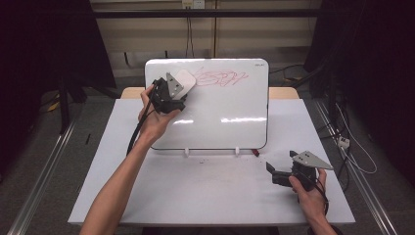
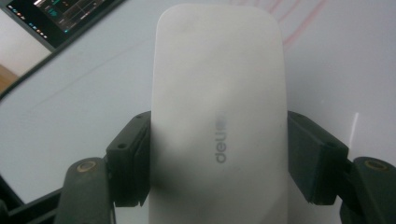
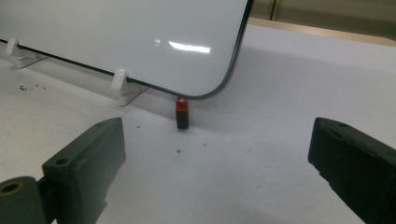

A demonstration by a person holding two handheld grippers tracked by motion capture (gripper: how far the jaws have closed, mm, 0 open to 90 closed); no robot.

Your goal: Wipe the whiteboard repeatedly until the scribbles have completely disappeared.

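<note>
A whiteboard [image 1: 215, 117] leans on white clips on the table, with red scribbles [image 1: 222, 77] near its top. My left gripper [image 1: 182, 90] is shut on a white eraser [image 1: 185, 79] pressed near the board's upper left, just left of the scribbles. In the left gripper view the eraser [image 2: 217, 116] sits between both jaws against the board [image 2: 84, 107], red lines [image 2: 303, 23] at the upper right. My right gripper [image 1: 274, 169] rests open on the table at the lower right. Its view shows wide jaws and a red marker [image 3: 182, 112] under the board's corner [image 3: 224, 79].
The white table [image 1: 205, 191] has bare room in front of the board. White clips [image 1: 187, 152] hold the board's lower edge. The red marker [image 1: 255, 152] lies at the board's lower right corner. Dark curtains and cables flank the table.
</note>
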